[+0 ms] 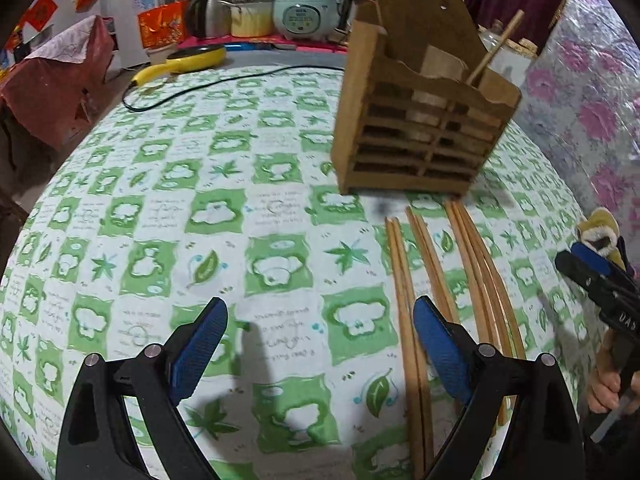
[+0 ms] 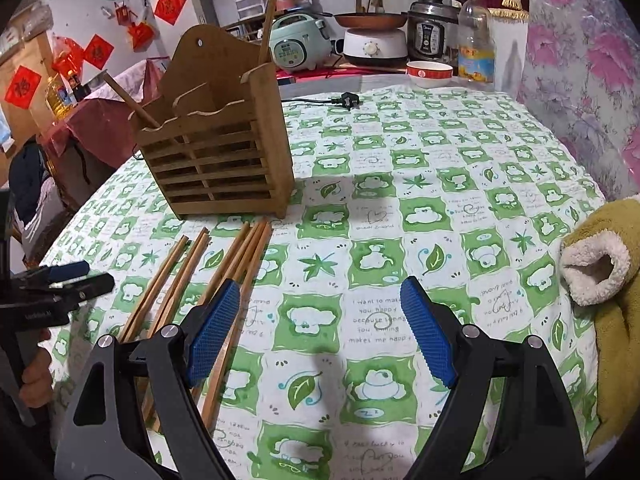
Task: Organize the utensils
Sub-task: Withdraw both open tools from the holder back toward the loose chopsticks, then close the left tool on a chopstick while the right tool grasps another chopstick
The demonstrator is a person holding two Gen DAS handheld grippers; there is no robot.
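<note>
A slatted wooden utensil holder (image 1: 420, 120) (image 2: 216, 148) stands on the green-and-white tablecloth (image 1: 200, 208) (image 2: 440, 184), with two chopsticks sticking out of it. Several wooden chopsticks (image 1: 444, 264) (image 2: 224, 272) lie side by side on the cloth in front of it. My left gripper (image 1: 320, 320) hovers open over the cloth, its right finger above the leftmost chopsticks. My right gripper (image 2: 320, 300) is open too, its left finger over the rightmost chopsticks. Nothing sits between either pair of jaws. Each gripper also shows at the edge of the other's view, the right gripper (image 1: 592, 264) and the left gripper (image 2: 68, 276).
A yellow pan (image 1: 188, 62) and a black power cord (image 1: 208, 84) (image 2: 320, 100) lie at the table's far side. A bowl (image 2: 429, 73), an oil bottle (image 2: 475, 48) and cookers (image 2: 298, 42) stand behind. A fleece-lined sleeve (image 2: 600, 272) rests at the right edge.
</note>
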